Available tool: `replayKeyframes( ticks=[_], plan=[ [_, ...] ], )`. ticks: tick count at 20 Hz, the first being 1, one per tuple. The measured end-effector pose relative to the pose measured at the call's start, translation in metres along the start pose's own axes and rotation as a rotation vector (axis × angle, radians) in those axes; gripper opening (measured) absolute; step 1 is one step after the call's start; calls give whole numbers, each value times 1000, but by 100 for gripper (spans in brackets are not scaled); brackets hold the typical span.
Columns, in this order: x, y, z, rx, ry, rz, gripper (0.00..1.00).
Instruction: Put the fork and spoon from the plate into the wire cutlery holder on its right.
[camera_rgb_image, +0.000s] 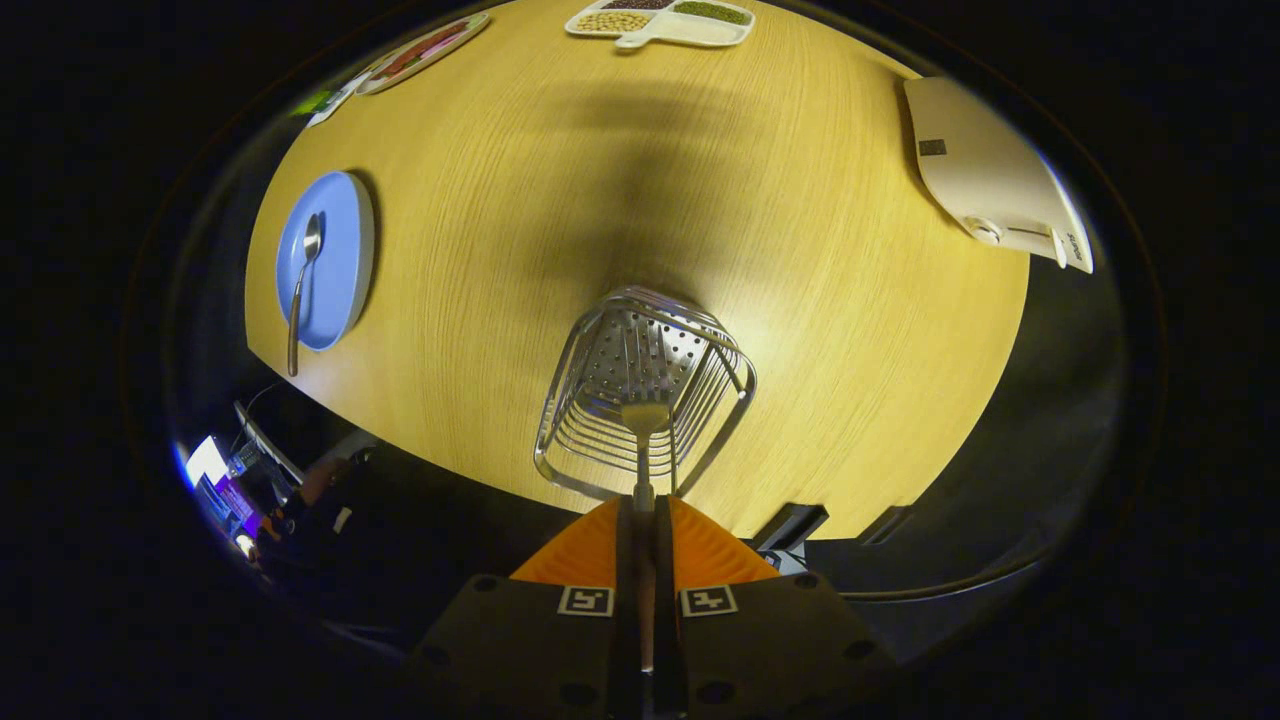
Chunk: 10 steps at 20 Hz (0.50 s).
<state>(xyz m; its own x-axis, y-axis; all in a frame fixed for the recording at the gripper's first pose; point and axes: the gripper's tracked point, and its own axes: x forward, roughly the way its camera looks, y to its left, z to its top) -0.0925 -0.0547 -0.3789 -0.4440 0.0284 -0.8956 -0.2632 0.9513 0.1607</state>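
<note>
Above the wire cutlery holder (645, 395), the gripper (645, 525) is clamped on the fork (645, 430), tines down inside the rim; released off-vertical, it may catch the wires, and the spoon (303, 285) remains on the plate (345, 250).

Wooden surface (780, 230), round-edged, pale grain. At its far edge: a white divided tray (662, 22) with compartments of beans or grains, contents not identifiable. Far left: a flat board (423, 50) with reddish markings. Right side: a beige flat device (985, 172), lying near the edge. Lit screens (215, 480) beyond the near-left edge.
</note>
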Motion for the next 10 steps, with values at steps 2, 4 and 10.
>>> replayKeyframes(
  ticks=[2, 4, 10],
  plan=[
    [0, 2, 6, 7, 15, 3, 9],
    [1, 2, 11, 16, 21, 4, 10],
    [-4, 3, 24, 15, -61, 23, 15]
  ],
)
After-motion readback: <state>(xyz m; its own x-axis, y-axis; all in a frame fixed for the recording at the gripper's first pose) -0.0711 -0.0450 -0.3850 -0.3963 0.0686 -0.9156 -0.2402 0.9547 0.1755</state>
